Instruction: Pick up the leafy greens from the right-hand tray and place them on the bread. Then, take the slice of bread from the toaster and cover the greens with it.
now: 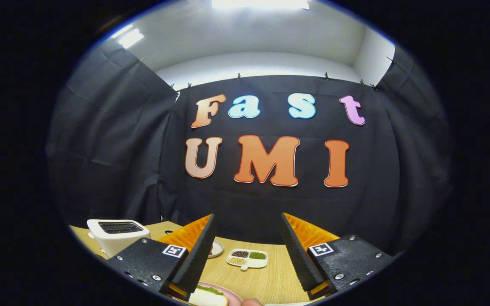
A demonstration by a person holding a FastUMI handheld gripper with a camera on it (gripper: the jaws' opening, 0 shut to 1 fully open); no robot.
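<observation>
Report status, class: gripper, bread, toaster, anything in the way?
Gripper open, holding nothing, raised above table. Bread with greens on pink plate, below the fingers. Toaster beyond, to the side. Divided dish ahead between fingers; nothing blocking.

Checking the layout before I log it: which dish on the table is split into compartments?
The white dish lying ahead between the open gripper fingers: it holds three separate fillings. The small plate beside it and the pink plate nearer have no dividers.
</observation>
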